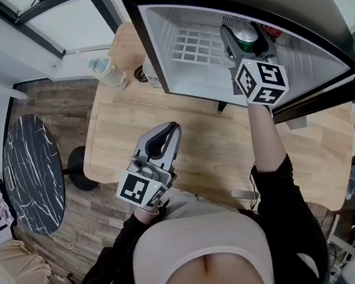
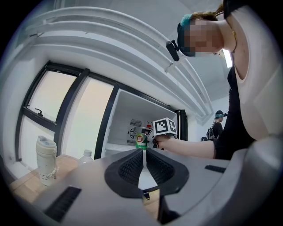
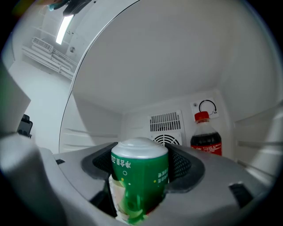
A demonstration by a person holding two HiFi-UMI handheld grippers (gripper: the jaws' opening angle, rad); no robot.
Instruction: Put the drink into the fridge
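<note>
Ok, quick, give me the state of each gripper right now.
Left gripper: closed, holding nothing.
Right gripper: closed on a green can, inside the fridge.

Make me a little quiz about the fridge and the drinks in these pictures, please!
1. True or false: the right tongs are holding a green can.
2. What stands inside the fridge, near its back wall? A: a red-capped bottle. B: a milk carton. C: an apple.
3. Fill the gap: the left tongs are shut and hold ____.

Key: 1 true; 2 A; 3 nothing.
</note>
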